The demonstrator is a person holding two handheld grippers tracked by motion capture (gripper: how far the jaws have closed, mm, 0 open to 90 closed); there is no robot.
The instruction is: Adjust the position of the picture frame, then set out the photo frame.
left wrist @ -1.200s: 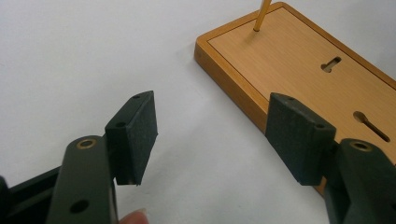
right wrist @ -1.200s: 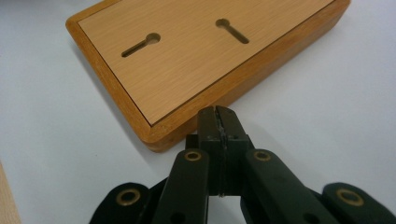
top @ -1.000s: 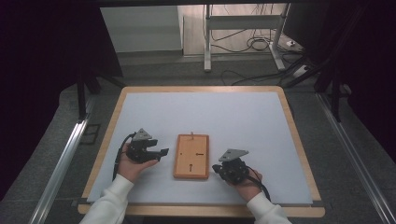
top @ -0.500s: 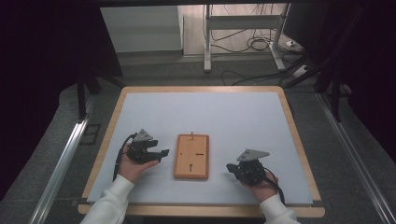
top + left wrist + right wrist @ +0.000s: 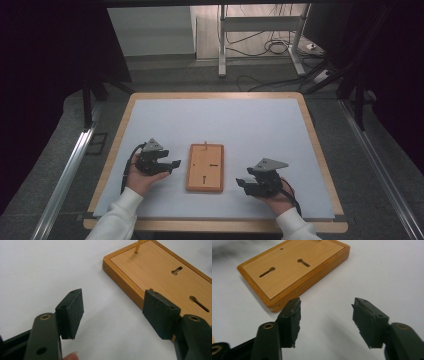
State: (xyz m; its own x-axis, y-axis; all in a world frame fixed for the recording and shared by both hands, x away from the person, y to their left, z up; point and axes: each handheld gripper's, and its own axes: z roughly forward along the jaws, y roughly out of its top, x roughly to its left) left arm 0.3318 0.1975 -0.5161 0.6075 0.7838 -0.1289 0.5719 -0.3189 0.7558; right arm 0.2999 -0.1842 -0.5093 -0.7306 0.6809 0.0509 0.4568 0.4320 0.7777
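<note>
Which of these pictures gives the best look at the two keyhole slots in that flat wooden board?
The right gripper view: both dark keyhole slots lie unobstructed on the flat rectangular wooden board, seen close. The left gripper view also shows both, but one jaw of its hand-held gripper covers the board's near edge. The high view shows them as small dark marks.

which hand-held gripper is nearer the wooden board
Left. The left hand-held gripper sits just off the wooden board on its left edge, jaws open toward it. The right hand-held gripper lies farther off its lower right corner, jaws open on nothing.
</note>
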